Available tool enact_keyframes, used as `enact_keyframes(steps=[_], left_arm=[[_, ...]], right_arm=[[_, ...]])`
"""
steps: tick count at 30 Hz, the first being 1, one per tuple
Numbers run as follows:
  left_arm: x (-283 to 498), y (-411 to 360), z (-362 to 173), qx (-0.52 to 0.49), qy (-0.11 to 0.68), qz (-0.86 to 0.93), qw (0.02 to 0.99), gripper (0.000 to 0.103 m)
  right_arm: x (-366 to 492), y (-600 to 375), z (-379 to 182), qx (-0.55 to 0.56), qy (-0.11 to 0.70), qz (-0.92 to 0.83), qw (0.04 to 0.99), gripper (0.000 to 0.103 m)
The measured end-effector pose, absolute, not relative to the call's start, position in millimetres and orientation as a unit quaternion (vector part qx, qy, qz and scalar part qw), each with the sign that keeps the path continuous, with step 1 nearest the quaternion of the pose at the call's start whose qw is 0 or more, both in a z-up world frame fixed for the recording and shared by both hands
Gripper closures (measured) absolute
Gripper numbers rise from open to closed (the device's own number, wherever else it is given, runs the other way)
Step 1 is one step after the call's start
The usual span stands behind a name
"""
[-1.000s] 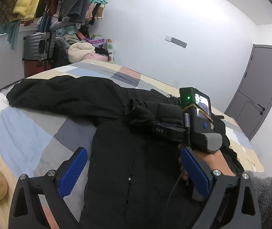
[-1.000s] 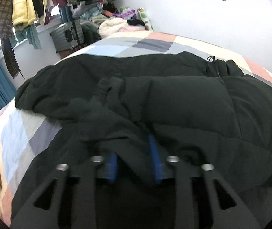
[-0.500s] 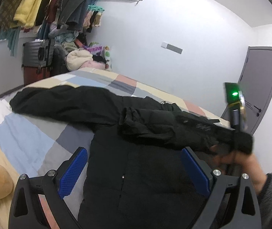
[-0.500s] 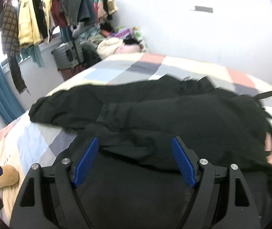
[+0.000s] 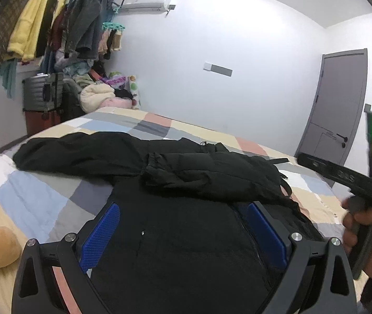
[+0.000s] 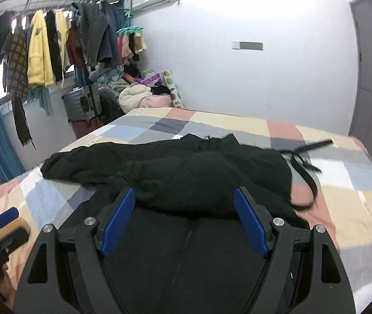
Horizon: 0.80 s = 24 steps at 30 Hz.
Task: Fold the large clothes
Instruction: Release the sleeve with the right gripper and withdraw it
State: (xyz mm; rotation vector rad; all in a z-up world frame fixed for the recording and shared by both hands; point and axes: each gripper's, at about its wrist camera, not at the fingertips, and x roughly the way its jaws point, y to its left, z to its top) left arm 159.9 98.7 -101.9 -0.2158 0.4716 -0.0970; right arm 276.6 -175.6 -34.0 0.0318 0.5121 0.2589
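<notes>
both the left claw [image 5: 183,233] and right claw [image 6: 184,221] stand wide and empty above the black coat [image 6: 186,180] spread on the bed [image 6: 342,183].

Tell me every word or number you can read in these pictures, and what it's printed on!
None can be read for sure.
Right tool's arm: pale marks, too blurred and skewed to read.
Yellow jacket: dark chest badge, too small to read.
Door: a faint panel, no lettering legible.
Black coat: no label showing.
</notes>
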Motion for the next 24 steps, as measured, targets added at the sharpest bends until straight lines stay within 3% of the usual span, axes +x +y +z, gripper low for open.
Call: enact_keyframes(steps=[14,24], left_arm=[[120,53,-90,-0.084,0.215,-0.079,0.970,0.004],[123,52,-93,-0.102,0.232,-0.104,0.962,0.004]], right_arm=[[163,-241,-56,0.033,0.228,0.097,0.968,0.024],[113,-268,-74,0.070,0.220,0.069,0.971,0.016]])
